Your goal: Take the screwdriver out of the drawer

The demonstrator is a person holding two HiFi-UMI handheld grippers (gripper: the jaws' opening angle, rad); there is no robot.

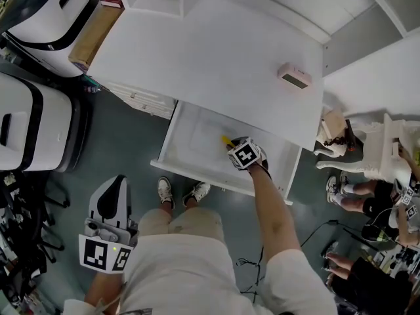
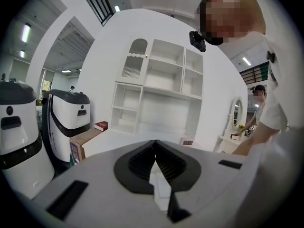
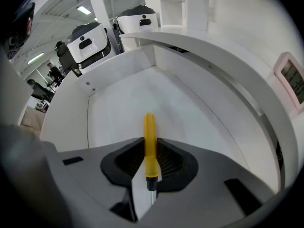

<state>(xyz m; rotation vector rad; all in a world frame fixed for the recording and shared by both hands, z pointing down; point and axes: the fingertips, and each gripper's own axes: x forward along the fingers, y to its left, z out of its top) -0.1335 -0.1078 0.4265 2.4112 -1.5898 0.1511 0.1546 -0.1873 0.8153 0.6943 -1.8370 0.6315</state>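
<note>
The white drawer (image 1: pixel 172 136) stands pulled out of the desk, and my right gripper (image 1: pixel 235 147) reaches down into it. The yellow-handled screwdriver (image 1: pixel 226 140) pokes out beyond the marker cube. In the right gripper view the pads are pressed on both sides of the screwdriver (image 3: pixel 149 141); its handle points away over the bare drawer floor (image 3: pixel 137 94) and its metal shaft points back toward the camera. My right gripper (image 3: pixel 150 151) is shut on it. My left gripper (image 1: pixel 118 179) hangs low at the left, away from the drawer, and my left gripper (image 2: pixel 155 144) has its jaws together on nothing.
A pink device (image 1: pixel 294 77) lies on the white desk top (image 1: pixel 210 58) above the drawer. A cardboard box (image 1: pixel 95 35) and white-and-black machines (image 1: pixel 39 12) stand at the left. Other people sit at the right (image 1: pixel 367 195). A white shelf unit (image 2: pixel 161 89) faces the left gripper.
</note>
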